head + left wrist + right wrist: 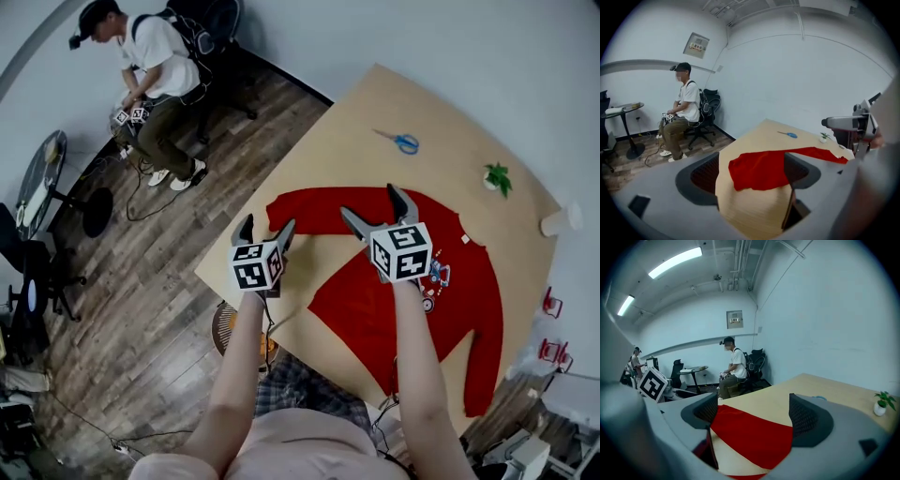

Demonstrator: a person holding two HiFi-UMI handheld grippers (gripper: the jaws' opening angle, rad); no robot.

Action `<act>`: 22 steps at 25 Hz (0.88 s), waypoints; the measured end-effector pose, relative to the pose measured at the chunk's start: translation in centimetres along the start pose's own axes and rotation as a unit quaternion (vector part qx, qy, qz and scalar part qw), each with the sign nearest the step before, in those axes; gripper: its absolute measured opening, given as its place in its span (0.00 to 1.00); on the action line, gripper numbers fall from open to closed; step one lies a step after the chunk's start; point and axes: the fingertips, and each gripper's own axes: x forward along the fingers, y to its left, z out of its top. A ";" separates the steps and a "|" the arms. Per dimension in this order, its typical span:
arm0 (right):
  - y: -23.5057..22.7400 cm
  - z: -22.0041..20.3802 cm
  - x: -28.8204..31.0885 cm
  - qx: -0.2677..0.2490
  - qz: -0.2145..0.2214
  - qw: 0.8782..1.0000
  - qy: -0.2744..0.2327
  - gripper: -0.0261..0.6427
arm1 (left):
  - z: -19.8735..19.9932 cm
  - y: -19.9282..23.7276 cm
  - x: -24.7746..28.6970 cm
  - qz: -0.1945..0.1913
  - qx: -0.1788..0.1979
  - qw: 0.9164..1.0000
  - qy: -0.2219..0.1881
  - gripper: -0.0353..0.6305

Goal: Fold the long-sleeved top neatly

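Note:
A red long-sleeved top (412,291) lies spread flat on the tan table (375,108), with a small print on its chest. One sleeve (295,211) reaches toward the table's left corner; the other runs down the right side (483,375). My left gripper (266,230) hovers open above that left sleeve end (757,171), nothing between its jaws. My right gripper (370,204) stands open over the same sleeve nearer the shoulder (754,437), holding nothing. In the left gripper view the right gripper (853,124) shows at the right edge.
Blue-handled scissors (403,142), a small potted plant (497,178) and a white cup (561,220) sit on the table's far side. A person (155,66) sits on a chair across the wooden floor. A round side table (42,183) stands at the left.

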 end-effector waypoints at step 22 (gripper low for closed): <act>2.8 -7.8 5.8 0.006 0.035 0.995 0.096 0.71 | -6.2 3.2 3.8 0.065 -0.029 0.990 0.121 0.40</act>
